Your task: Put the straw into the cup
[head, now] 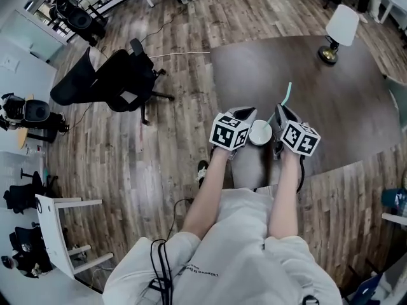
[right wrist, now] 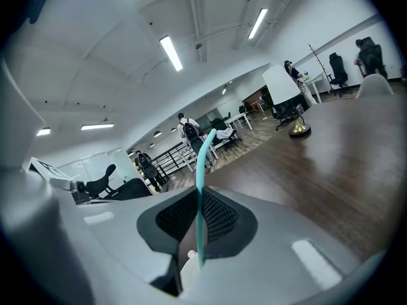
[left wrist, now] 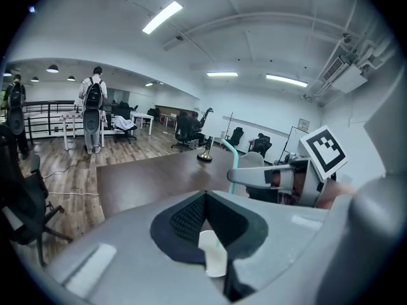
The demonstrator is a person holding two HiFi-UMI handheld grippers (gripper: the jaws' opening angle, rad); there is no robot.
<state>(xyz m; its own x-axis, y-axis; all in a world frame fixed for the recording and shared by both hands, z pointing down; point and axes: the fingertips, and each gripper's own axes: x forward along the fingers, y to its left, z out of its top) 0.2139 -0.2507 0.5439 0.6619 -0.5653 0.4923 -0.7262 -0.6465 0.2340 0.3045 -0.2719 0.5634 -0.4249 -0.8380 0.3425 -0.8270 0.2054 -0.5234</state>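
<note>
Two grippers are engaged, each with its fingers closed on an item. The left gripper (left wrist: 206, 234) pinches the wall of the white cup (head: 260, 132) at its rim. The right gripper (right wrist: 198, 227) clamps the teal straw (right wrist: 201, 189) partway along its length. The bent upper end of the straw stands clear above the fingers.

In the head view the cup sits between the two grippers, over the near edge of the tabletop (head: 331, 107). We cannot tell whether it rests there or is held above it. The straw rises from the right gripper just beside the cup.

We judge the insertion step to be in hand. In the right gripper view the straw's lower end runs down to the cup's rim. We cannot confirm whether the tip has passed inside.

The next move, in our judgement, calls for three things:
- Keep the cup steady.
- Bring the straw's tip over the mouth.
- Lower the straw before the right fingers let go.

The cup's interior reads plain white from above. We see no liquid or other contents apart from whatever length of straw may have entered.
</note>
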